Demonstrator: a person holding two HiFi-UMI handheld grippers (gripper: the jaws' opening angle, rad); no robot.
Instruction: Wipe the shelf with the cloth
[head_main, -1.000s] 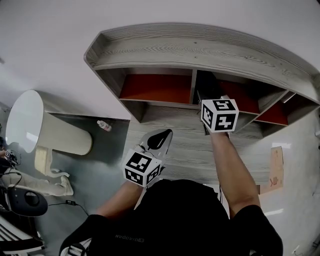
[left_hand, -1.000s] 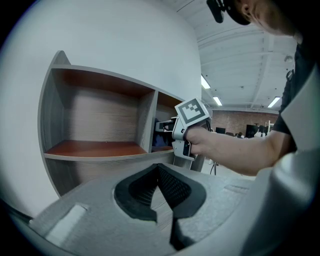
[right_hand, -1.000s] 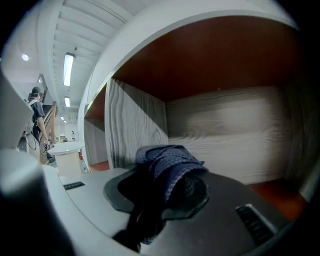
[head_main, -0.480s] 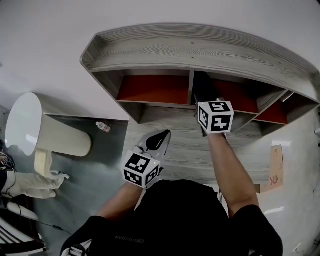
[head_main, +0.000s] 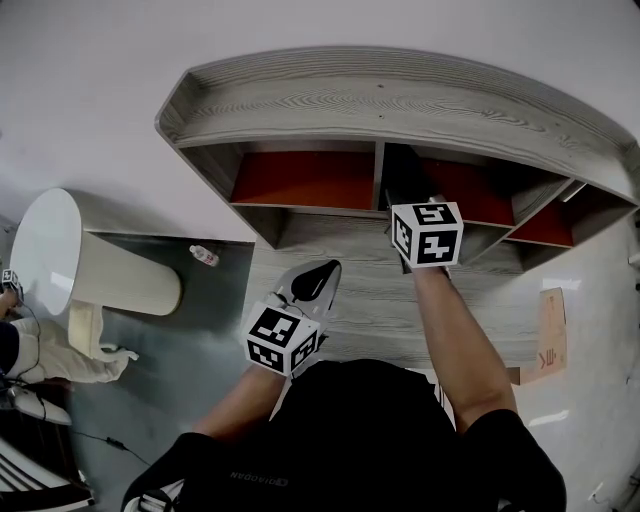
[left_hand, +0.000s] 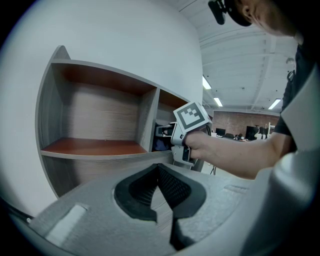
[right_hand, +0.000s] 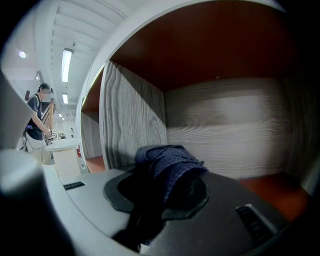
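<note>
Grey wood-grain boards made up the wall shelf unit (head_main: 400, 100), its open compartments floored in red-orange. The right gripper (right_hand: 165, 186) reached into the compartment just right of the upright grey divider (right_hand: 132, 120). Its jaws were clenched on a bunched dark blue cloth (right_hand: 170, 160), which bulged out past the jaw tips toward the pale back panel (right_hand: 225, 130).

From the cloth, the divider stood close on the left. The red-orange compartment floor (right_hand: 275, 187) lay below and away to the right, so the compartment's long run stretched rightward from the jaws. Whether the cloth touched the floor could not be made out. A wipe from here would probably call for pressing the cloth down and drawing it to the right, away from the divider.

The left gripper (head_main: 315, 280) hung low before the person's body, well apart from the compartment and pointing toward the shelf unit's lower board. Its jaw tips were closed together with nothing between them. The right hand was plainly the nearer one for the work.
</note>
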